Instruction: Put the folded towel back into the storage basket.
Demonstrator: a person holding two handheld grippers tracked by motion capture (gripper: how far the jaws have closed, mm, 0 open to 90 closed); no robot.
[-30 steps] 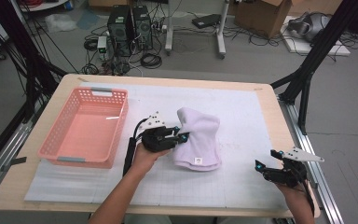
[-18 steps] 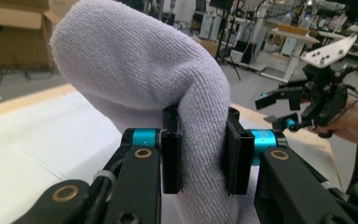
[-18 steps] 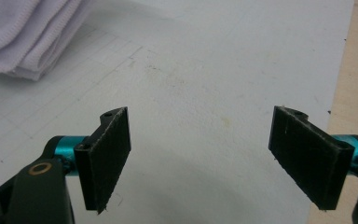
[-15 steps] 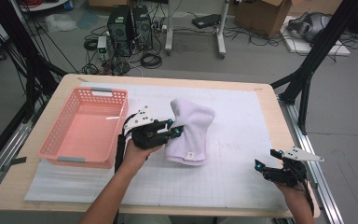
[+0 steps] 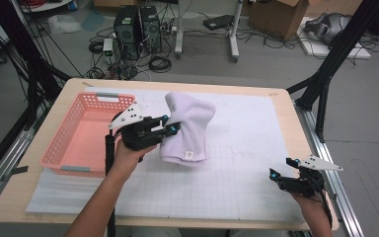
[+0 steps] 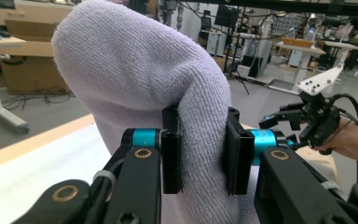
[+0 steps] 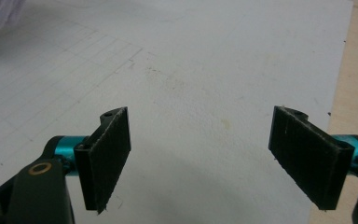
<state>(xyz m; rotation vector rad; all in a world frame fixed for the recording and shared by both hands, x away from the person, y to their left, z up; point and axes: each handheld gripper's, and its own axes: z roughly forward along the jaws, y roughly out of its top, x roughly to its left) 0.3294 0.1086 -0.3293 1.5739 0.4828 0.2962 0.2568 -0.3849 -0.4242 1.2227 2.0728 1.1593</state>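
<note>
My left gripper (image 5: 170,129) pinches a thick fold of the towel (image 5: 187,126), jaws clamped on the cloth so the rest hangs free above the mat (image 5: 246,148). In the left gripper view the pads (image 6: 171,149) bite deep into the terry, a firm hold for carrying. The basket (image 5: 86,133) sits just beside it, probably where the towel goes. My right gripper (image 5: 281,177) rests near the table's edge, jaws wide apart and empty, out of the way.
</note>
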